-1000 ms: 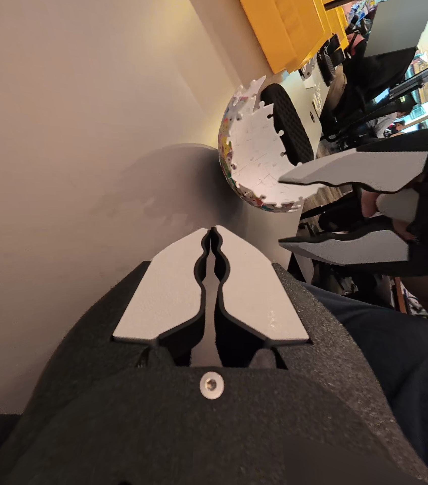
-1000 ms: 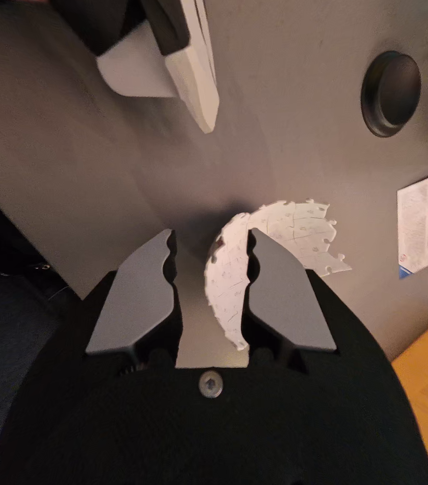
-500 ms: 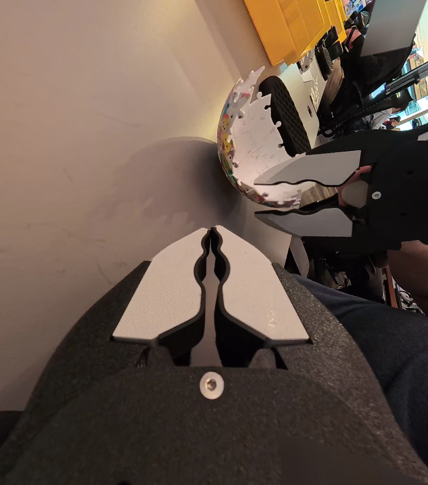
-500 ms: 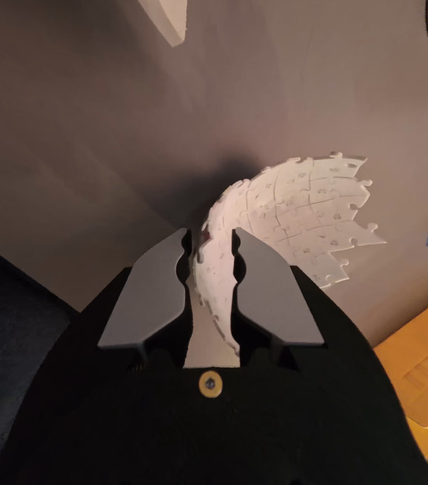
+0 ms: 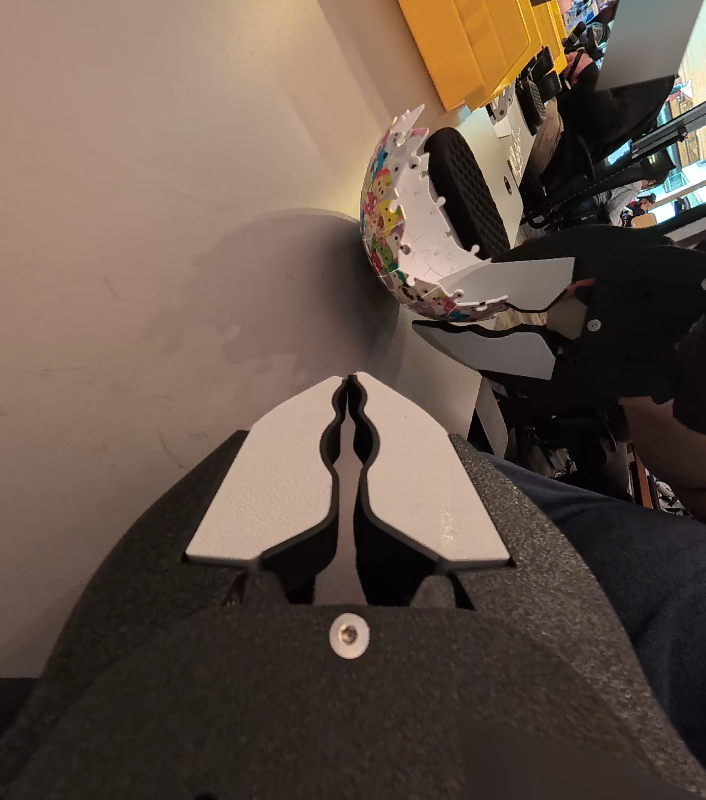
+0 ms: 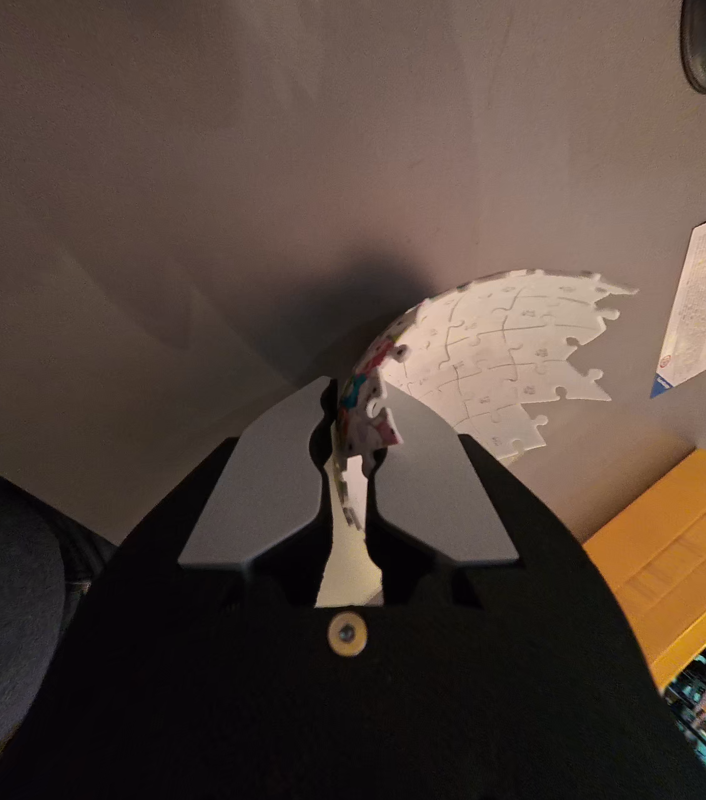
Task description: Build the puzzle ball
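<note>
**Right gripper clamps the half-built puzzle ball**

The left gripper (image 5: pixel 349 383) has its fingers pressed together, empty. Beyond it, the right gripper (image 6: pixel 357 396) fingers pinch the puzzle ball (image 6: pixel 494 359) rim above the counter (image 6: pixel 256 173). Yellow bins (image 5: pixel 472 47) sit farthest.

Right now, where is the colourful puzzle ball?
The half-built puzzle ball is pinched at its edge by the right gripper, above the grey table, with the yellow bin off to its right.
</note>
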Available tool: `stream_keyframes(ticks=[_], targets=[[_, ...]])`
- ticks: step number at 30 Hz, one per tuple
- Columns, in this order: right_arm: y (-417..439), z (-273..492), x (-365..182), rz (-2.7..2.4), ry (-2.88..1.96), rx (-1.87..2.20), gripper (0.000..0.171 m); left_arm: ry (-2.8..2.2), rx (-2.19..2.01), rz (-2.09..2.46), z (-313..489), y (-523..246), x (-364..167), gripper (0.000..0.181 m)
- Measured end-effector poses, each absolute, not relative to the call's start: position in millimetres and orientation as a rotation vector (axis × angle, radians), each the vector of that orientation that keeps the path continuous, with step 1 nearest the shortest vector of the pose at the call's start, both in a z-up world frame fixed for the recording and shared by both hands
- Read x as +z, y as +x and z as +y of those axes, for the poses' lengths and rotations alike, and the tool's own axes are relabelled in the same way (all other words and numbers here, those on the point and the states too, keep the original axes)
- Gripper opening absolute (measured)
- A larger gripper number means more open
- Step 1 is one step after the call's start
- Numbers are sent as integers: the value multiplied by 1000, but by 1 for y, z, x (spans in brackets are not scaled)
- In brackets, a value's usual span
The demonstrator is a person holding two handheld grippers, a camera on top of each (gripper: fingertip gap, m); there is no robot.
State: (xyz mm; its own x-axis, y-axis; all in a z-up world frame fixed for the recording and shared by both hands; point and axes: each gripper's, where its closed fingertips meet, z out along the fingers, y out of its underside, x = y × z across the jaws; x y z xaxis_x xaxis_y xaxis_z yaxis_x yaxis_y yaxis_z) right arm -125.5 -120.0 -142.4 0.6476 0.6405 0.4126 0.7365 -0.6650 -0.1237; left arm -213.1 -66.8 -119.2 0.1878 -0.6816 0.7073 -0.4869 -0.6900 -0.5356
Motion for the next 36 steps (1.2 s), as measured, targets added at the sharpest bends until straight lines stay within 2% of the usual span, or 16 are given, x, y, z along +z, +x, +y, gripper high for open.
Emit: stream_keyframes(ticks=[12,19,24,31,36], targets=[[-132,-122,-131,-988,-2594,-178,10,-2269,-1514,1132,-67,-213,-119,0],[-132,-124,-130,-969,-2595,-143,10,-2277,-1506,1132,-67,-213,-121,0],[-139,-125,-120,-940,-2559,-107,25,-2277,-1495,1131,-67,-213,-121,0],[-133,-153,-71,-831,-2416,58,31,-2239,-1516,1129,-68,-210,-116,3],[-75,-159,-29,-637,-2197,137,33,-1949,-1722,1085,-73,-204,-72,18]])
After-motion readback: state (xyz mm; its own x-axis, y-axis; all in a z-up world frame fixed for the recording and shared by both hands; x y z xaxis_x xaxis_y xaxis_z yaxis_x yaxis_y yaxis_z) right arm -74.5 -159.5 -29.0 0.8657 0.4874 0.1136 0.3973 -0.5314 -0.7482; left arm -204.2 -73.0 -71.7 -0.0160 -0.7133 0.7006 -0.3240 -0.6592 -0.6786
